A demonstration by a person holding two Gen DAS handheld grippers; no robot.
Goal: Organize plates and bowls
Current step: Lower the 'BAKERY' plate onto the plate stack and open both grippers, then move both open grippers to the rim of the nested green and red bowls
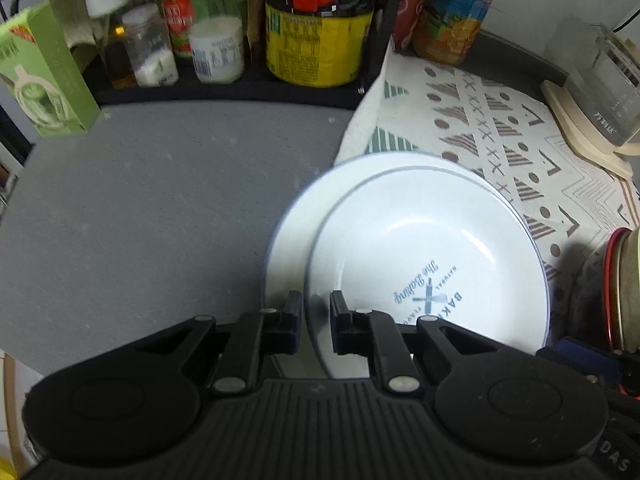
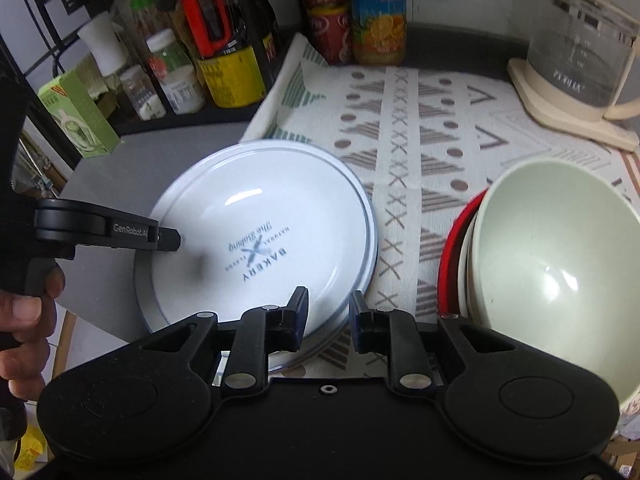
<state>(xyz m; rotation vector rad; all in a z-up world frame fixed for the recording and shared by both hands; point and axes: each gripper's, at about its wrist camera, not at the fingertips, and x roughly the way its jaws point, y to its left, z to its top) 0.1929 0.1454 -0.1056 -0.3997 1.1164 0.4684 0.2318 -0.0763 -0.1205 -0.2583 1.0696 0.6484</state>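
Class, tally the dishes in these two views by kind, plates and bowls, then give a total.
White plates: 2, stacked, the top one gripped by the left gripper
Bowls: 3, nested: pale green, cream, red
Total: 5

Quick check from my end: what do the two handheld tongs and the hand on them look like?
Both tongs, left and right, are matte black plastic with two rounded lobes, a ribbed centre panel, silver pivot pins and dark blue-faced fingertips. From the right wrist view, the left unit's side reads "GenRobot.AI" in white. The left hand on its black grip is bare, with no sleeve in view. No cables show.
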